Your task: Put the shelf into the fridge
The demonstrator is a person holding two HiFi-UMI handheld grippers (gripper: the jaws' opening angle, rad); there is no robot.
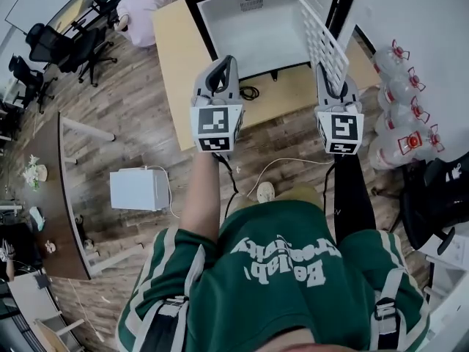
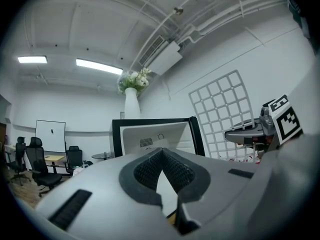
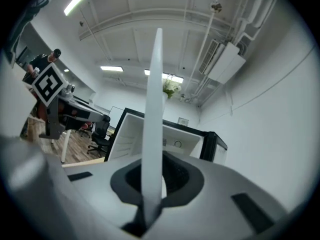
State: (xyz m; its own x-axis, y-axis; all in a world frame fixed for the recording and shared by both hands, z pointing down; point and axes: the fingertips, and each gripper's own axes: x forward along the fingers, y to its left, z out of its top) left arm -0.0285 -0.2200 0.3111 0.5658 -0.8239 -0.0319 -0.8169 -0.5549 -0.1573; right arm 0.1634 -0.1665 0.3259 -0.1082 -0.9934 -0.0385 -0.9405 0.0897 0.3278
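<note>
fridge (image 1: 256, 28): open, white inside facing the person, standing on the wooden counter (image 1: 170, 64).
shelf (image 1: 322, 41): white wire grid, up on edge, just before the fridge's open front, at its right.
right gripper (image 1: 328, 86): fingers clamped on the shelf's near edge.
left gripper (image 1: 223, 64): fingers closed together, holding nothing.

Closed left gripper (image 2: 161, 152) before fridge (image 2: 142, 134)

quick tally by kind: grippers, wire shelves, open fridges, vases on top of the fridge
grippers: 2 (left gripper, right gripper)
shelf: 1, held in the right gripper
fridge: 1, open
vase: 1, holding flowers, on top of the fridge
total: 5
</note>
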